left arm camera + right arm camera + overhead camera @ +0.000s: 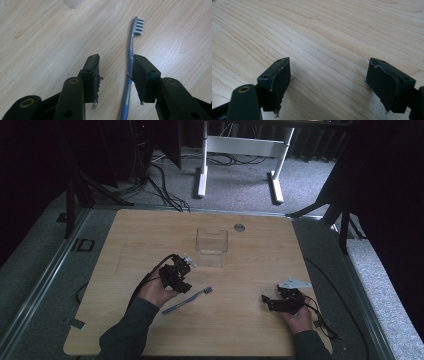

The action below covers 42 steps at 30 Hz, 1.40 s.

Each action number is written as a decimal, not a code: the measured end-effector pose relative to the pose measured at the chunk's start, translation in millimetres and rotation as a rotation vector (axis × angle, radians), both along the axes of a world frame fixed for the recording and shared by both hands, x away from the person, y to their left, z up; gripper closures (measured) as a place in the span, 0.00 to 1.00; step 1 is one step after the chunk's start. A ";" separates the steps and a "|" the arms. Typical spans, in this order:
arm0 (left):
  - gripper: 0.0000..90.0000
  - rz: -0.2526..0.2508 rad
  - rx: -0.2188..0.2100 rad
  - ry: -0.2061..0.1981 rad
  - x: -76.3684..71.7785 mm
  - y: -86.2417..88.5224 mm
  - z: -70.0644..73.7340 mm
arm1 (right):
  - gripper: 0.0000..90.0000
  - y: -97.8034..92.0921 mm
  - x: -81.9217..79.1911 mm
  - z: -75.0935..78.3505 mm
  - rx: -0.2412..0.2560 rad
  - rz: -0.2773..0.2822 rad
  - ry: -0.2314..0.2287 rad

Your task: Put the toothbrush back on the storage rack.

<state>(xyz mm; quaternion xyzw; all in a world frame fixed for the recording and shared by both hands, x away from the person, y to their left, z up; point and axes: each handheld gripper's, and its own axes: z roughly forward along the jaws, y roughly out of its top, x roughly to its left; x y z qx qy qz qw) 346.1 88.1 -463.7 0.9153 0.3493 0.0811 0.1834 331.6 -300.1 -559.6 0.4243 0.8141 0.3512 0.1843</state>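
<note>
A grey-blue toothbrush (187, 301) lies flat on the wooden table (250, 270), its bristle head pointing up and to the right. My left gripper (183, 286) hovers right over its handle. In the left gripper view the jaws stand open, with the toothbrush (130, 52) running between them close beside the right-hand jaw and its head beyond the tips. Whether that jaw touches the handle I cannot tell. My right gripper (266, 301) rests near the table's front right, open wide over bare wood (327, 37) and holding nothing.
A clear plastic container (211, 241) stands upright behind the left gripper at mid-table; its corner (72, 3) shows in the left gripper view. A small round grommet (239, 227) sits near the far edge. Cables trail from both grippers.
</note>
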 end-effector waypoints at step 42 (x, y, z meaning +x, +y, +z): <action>0.73 -0.109 0.161 0.122 3.1 -21.1 -15.0 | 0.21 0.0 0.0 0.0 0.000 -0.001 0.001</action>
